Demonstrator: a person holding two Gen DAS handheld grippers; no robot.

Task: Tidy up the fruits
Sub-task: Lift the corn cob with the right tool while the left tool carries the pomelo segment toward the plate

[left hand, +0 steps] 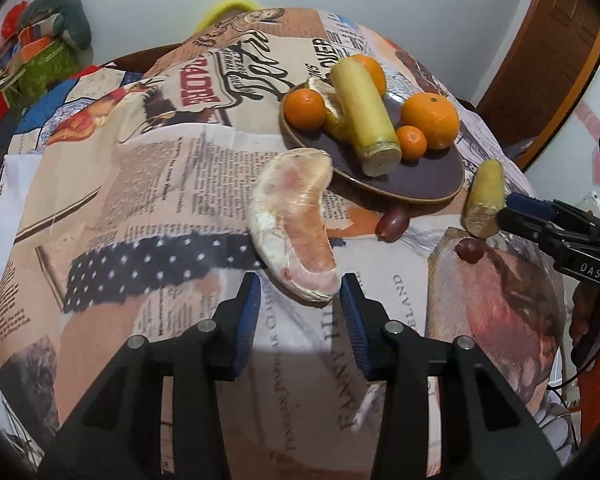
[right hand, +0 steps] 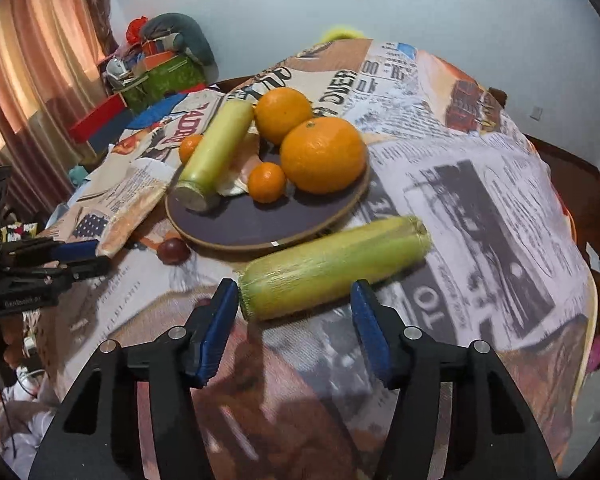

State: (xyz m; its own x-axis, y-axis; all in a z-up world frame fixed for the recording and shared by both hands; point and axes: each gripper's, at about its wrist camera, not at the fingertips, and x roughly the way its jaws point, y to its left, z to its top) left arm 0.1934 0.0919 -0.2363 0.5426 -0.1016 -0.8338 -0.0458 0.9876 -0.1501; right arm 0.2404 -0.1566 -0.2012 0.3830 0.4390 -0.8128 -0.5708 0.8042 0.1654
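Bare cloth (right hand: pixel 500 208) right of the plate (right hand: pixel 236 232); corn cob (right hand: pixel 332 268) blocks its near rim.

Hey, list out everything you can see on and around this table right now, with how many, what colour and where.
plate: one, dark brown, middle of the table
oranges: four, orange, two large and two small, on the plate
corn on the plate: one, yellow-green, lying across the plate
corn on the cloth: one, yellow-green, in front of the plate
pomelo segment: one, pink and white, left of the plate
grapes: two, dark red, on the cloth by the plate's near edge
tablecloth: one, newspaper print, covering the table
left gripper: open, at the pomelo segment
right gripper: open, at the corn on the cloth
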